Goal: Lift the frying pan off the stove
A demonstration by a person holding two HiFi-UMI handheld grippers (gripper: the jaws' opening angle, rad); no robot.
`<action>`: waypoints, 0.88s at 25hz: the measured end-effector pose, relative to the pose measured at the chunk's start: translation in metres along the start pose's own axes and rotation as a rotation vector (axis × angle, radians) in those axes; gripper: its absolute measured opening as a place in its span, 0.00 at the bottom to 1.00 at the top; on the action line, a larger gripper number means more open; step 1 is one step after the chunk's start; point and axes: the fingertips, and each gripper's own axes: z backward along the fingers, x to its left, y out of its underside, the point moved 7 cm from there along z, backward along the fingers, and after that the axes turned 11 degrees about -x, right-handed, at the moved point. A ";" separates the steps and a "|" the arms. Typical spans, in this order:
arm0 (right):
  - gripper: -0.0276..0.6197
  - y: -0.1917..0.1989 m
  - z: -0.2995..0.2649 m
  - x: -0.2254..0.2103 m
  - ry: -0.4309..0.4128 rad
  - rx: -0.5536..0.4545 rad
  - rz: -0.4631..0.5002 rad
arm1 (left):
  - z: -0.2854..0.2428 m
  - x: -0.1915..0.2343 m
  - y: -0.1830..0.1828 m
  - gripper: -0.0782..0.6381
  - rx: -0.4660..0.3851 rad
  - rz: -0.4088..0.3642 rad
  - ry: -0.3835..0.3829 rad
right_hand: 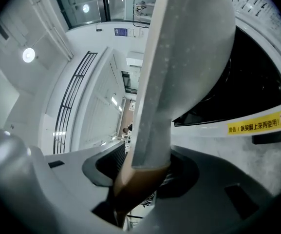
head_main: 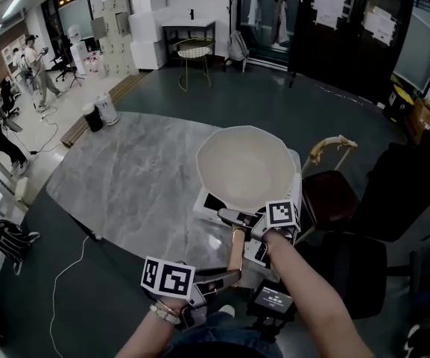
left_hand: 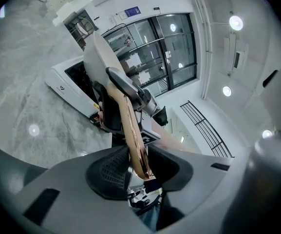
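Two grips set on handle [head_main: 235, 253]: left gripper [head_main: 226, 277] clamps near end, right gripper [head_main: 236, 218] clamps far end beside pan [head_main: 246, 166]. Pan apparently sits on stove [head_main: 204, 210]; lift not yet done.

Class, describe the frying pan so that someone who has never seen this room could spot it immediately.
Find the grey marble table. At its right end sits a flat white stove, and the frying pan is right over it. It alone is round, deep and cream, with a long brown handle.
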 end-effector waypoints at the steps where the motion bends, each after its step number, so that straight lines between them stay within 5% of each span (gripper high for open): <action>1: 0.36 0.000 0.000 0.000 -0.001 -0.004 -0.001 | 0.000 0.000 0.001 0.29 -0.006 -0.006 -0.002; 11: 0.36 0.008 -0.003 0.003 0.001 -0.005 0.022 | 0.011 0.004 0.008 0.29 -0.111 -0.011 0.037; 22: 0.36 0.015 -0.004 0.010 -0.025 -0.004 0.036 | 0.017 0.001 0.009 0.30 -0.092 -0.047 0.059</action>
